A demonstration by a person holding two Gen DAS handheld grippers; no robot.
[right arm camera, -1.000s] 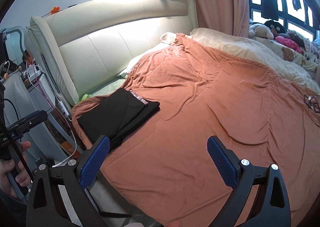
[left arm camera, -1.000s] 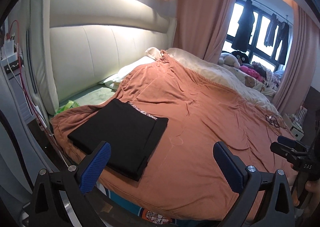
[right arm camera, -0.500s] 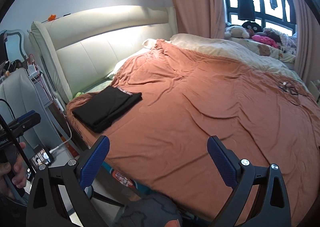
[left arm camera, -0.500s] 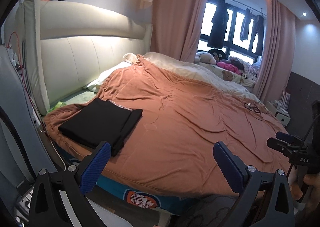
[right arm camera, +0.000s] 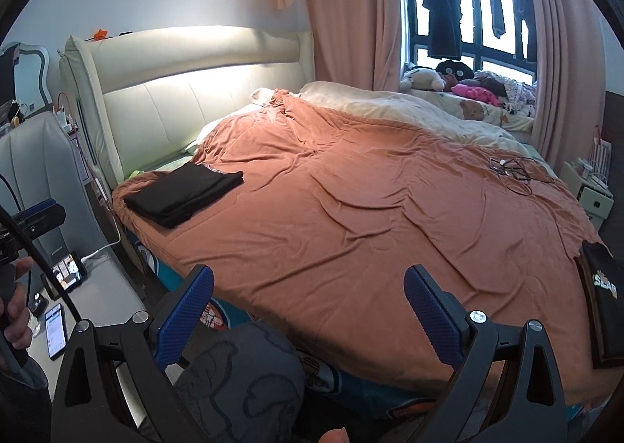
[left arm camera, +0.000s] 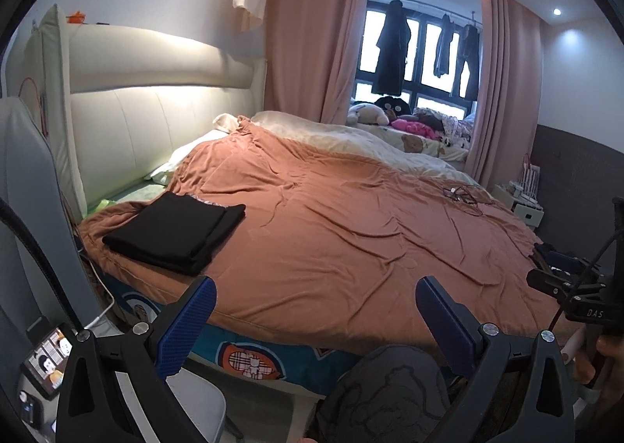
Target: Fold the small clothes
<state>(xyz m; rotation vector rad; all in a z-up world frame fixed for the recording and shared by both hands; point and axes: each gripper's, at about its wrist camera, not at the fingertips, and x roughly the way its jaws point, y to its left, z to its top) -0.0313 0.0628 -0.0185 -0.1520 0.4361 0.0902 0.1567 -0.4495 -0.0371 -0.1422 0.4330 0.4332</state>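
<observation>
A folded black garment (left arm camera: 175,230) lies on the near left corner of the orange bedspread (left arm camera: 351,217); it also shows in the right wrist view (right arm camera: 185,193). My left gripper (left arm camera: 314,320) is open and empty, held off the bed's near edge. My right gripper (right arm camera: 308,312) is open and empty, also back from the bed. Another black garment with a print (right arm camera: 602,295) hangs at the bed's right edge. The right gripper shows at the far right of the left wrist view (left arm camera: 561,279).
A cream headboard (right arm camera: 187,92) stands at the left. A tangle of cables (right arm camera: 514,170) lies on the far right of the bed. A side surface holds phones (right arm camera: 68,273). Plush toys (left arm camera: 374,113) sit by the window. A white nightstand (left arm camera: 526,205) stands right.
Both grippers have pulled back and up from the bed, so the folded black garment looks smaller and farther. Both stay open and empty.
</observation>
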